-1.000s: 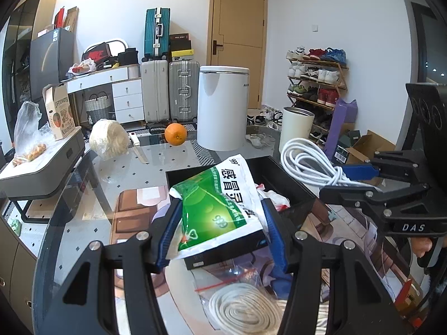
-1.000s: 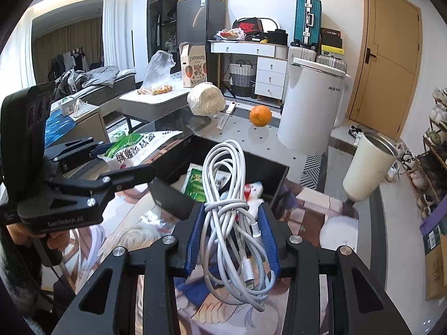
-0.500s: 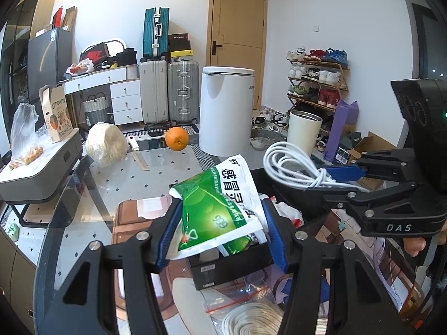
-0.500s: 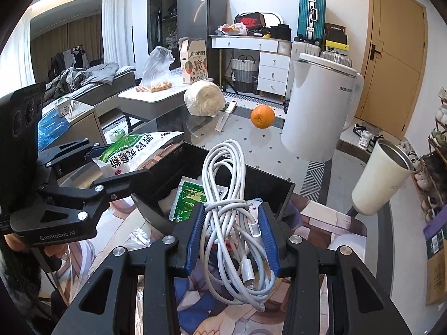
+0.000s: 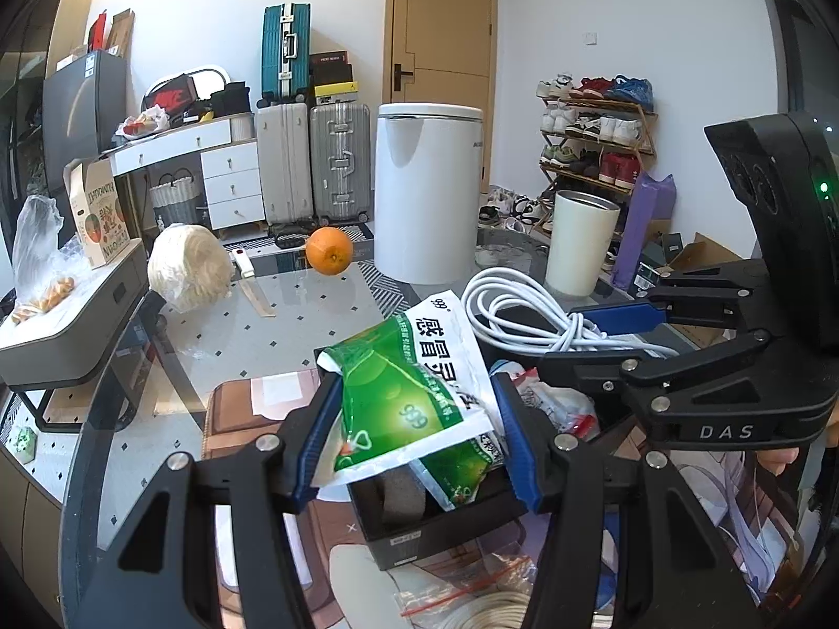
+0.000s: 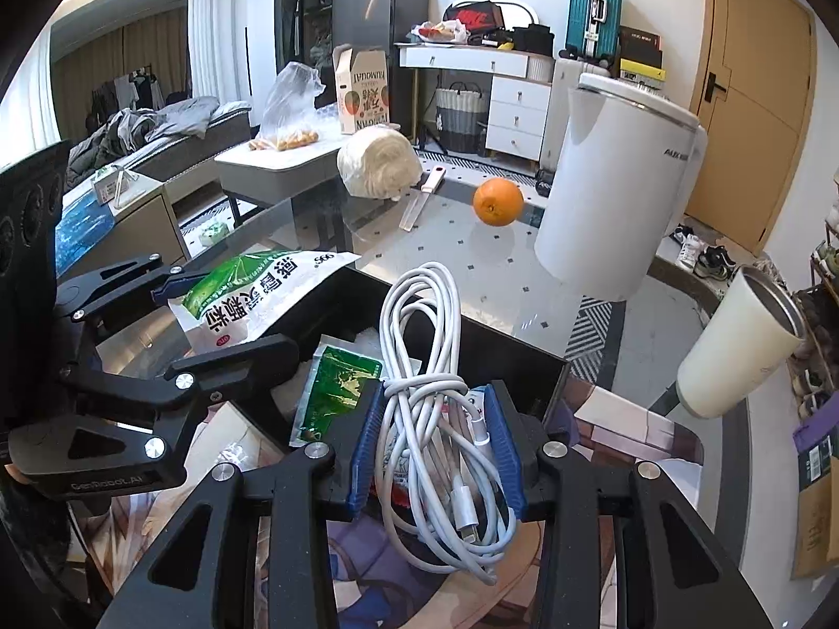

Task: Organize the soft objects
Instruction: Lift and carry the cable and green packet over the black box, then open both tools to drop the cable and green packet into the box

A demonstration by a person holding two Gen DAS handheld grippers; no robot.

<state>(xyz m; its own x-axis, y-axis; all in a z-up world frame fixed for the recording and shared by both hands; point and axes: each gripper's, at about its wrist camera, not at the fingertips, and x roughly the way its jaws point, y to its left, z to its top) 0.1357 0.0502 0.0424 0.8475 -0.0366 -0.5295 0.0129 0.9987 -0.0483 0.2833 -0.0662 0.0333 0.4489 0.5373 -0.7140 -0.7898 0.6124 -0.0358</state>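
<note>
My left gripper [image 5: 414, 419] is shut on a green and white medicine pouch [image 5: 414, 393] and holds it over the near left corner of a black open box [image 5: 445, 524]. My right gripper [image 6: 435, 419] is shut on a coiled white charging cable [image 6: 425, 367] and holds it over the same black box [image 6: 524, 361]. The pouch [image 6: 251, 299] and the left gripper [image 6: 173, 283] show at the left in the right wrist view. The cable [image 5: 524, 309] shows at the right in the left wrist view. A green sachet [image 6: 335, 393] and other soft packets lie in the box.
On the glass table [image 5: 293, 325] stand an orange [image 5: 329, 250], a white yarn-like bundle [image 5: 189, 267], a knife [image 5: 251, 283] and a white appliance [image 5: 427, 199]. A cream tumbler [image 6: 734, 346] stands at the right. A coiled rope [image 5: 493, 610] in a bag lies near the front edge.
Both grippers have moved forward over the black box, carrying the pouch and the cable with them. Both holds are unchanged.
</note>
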